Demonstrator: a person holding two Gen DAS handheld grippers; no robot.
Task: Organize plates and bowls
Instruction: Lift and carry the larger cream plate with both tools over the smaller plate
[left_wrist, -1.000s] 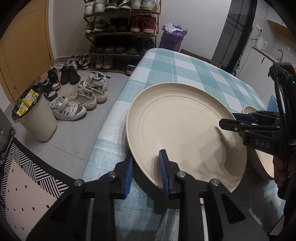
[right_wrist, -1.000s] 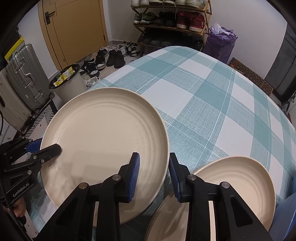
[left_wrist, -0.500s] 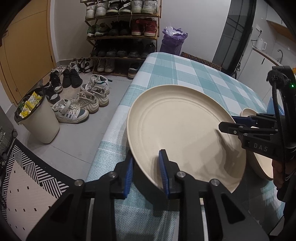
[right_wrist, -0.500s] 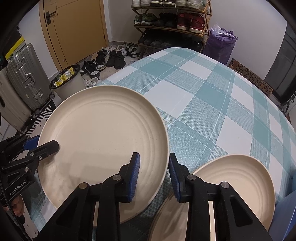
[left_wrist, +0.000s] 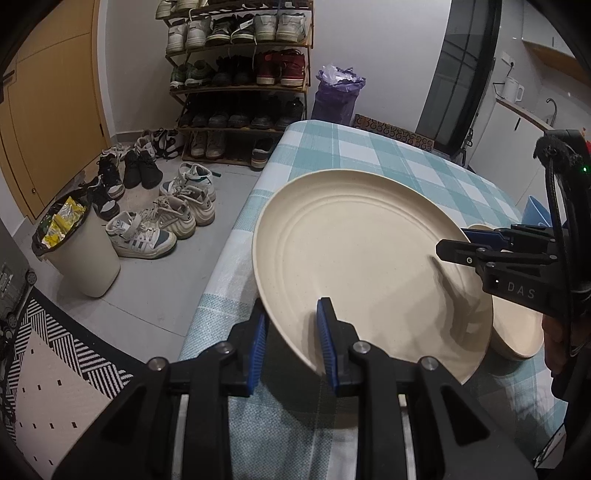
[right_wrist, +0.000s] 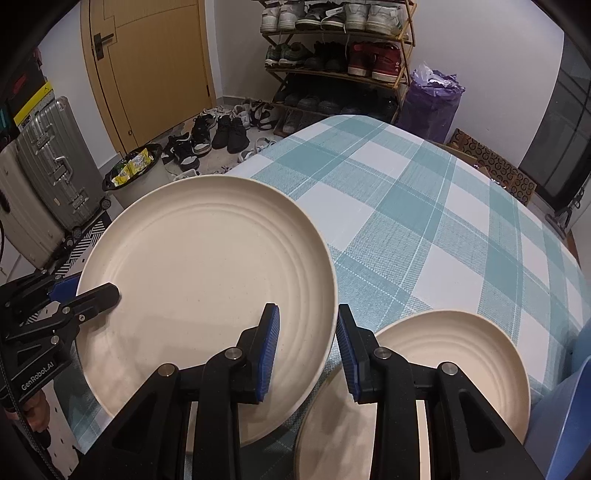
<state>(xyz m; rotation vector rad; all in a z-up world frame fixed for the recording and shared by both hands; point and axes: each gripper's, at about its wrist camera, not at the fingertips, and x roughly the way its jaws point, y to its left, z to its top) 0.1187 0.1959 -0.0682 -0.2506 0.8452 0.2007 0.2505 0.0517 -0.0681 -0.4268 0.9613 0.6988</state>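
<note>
Two-handed carry of the large cream plate (right_wrist: 207, 280), gripped on opposite sides of its rim. Left gripper (left_wrist: 290, 345): jaws narrow, blue pads clamped across the plate's near rim, one pad under, one on the inner face. Right gripper (right_wrist: 306, 349): jaws also narrow, closed on the rim edge nearest it; in the left wrist view the same tool comes in from the right and bites the far-right rim.

Plate sits straight ahead of both tools, tilted, and casts a shadow on the checked tablecloth (right_wrist: 424, 229) below, so I judge it clear of the table, though contact at the hidden underside cannot be ruled out.

Smaller cream plate (right_wrist: 443, 354) lies on the cloth just right of the right gripper's fingers, partly under them; from the left tool it shows beyond the big plate's right edge. Blue object (right_wrist: 569, 406) at far right, too cropped to name.

Step in hand, as a judgement: moving the large plate to a stacking spot. Large on small would stack badly, so the likely need is to set the big plate flat on open cloth ahead, then put the small one on top. Next move calls for keeping both grips level together so the rim doesn't twist out, and clearing the small plate's rim on the way.
</note>
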